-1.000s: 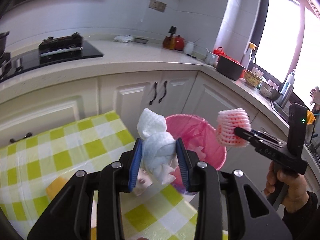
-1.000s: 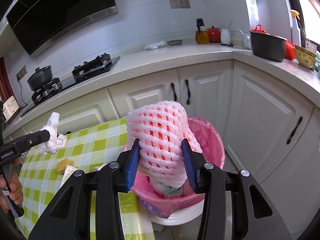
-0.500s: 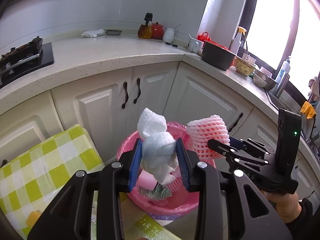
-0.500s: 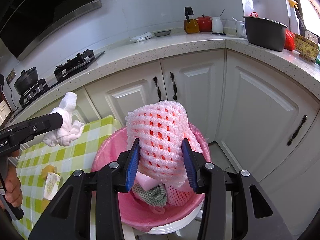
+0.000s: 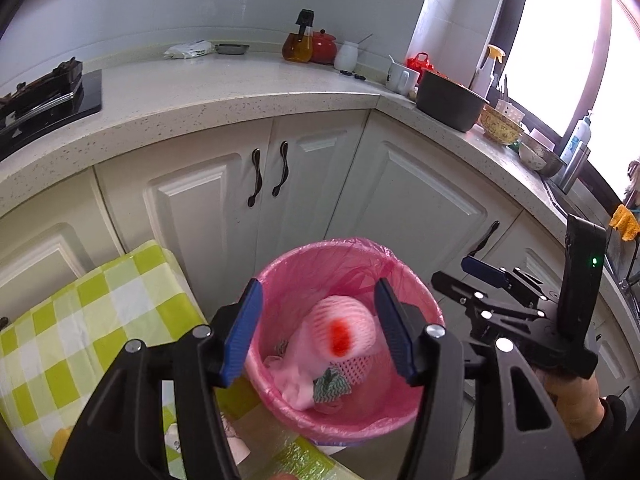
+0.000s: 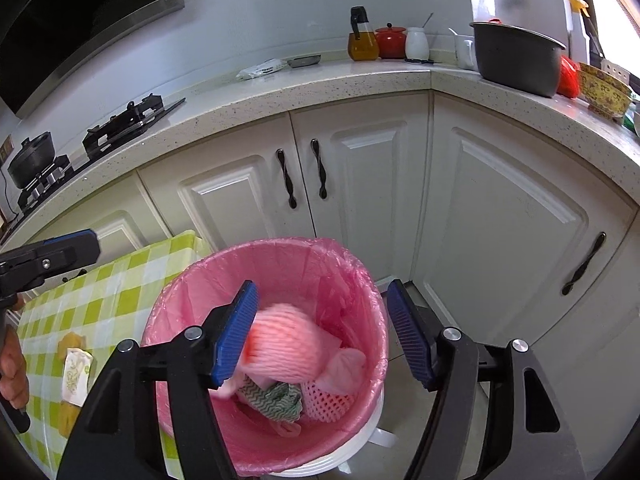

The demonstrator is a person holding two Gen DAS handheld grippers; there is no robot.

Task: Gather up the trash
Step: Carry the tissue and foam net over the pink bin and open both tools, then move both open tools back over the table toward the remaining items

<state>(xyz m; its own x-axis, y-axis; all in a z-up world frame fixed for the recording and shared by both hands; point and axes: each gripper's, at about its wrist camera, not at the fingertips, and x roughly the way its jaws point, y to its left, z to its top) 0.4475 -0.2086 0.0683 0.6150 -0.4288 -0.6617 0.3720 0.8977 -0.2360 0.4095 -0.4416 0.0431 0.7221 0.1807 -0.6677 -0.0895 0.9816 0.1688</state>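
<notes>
- Left wrist view: a kitchen corner with white cabinets. The left gripper has just been opening and its jaws stand released, empty. The foam net, light, soft and springy, best pinched across its middle, appears blurred between and beyond them, inside the pink-lined bin.
- Right wrist view: the right gripper has also just been opening; the foam net lies beside its left pad, not pressed between the two.

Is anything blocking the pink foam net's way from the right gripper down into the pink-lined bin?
Nothing visible. The right gripper, jaws just opened, has nothing between them; the foam net is blurred, already inside the bin's open mouth, above the trash there.
</notes>
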